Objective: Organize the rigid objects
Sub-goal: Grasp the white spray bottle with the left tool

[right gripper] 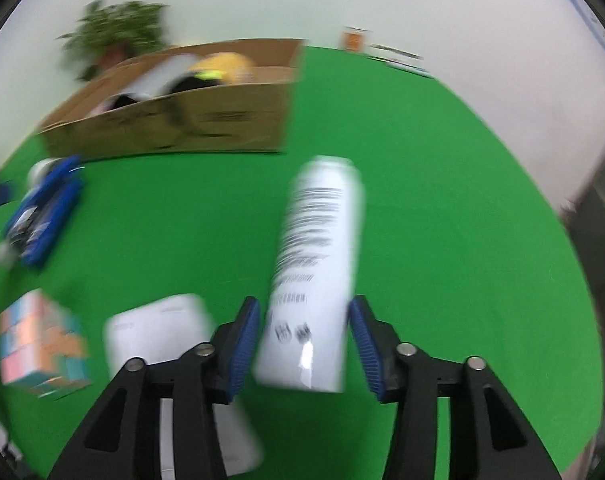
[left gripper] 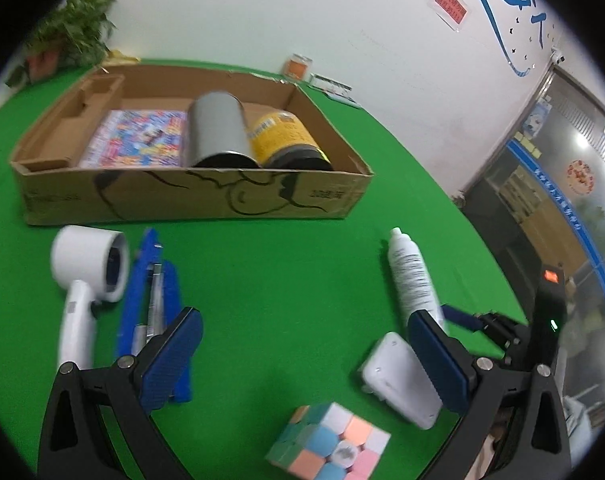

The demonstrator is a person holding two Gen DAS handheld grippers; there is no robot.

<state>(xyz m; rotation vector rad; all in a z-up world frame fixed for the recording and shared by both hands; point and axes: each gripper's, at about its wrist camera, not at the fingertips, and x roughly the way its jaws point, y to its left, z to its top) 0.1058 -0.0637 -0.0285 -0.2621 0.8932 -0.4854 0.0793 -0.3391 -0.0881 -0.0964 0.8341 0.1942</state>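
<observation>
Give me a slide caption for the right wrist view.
Right gripper open, fingers straddling the white bottle.

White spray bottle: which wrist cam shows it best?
Left wrist view. The white spray bottle lies sharp on the green table, cap toward the cardboard box, its lower end hidden behind a blue pad. The right wrist view shows it larger, between the open right claw pads, but badly motion-blurred, label unreadable.
</observation>
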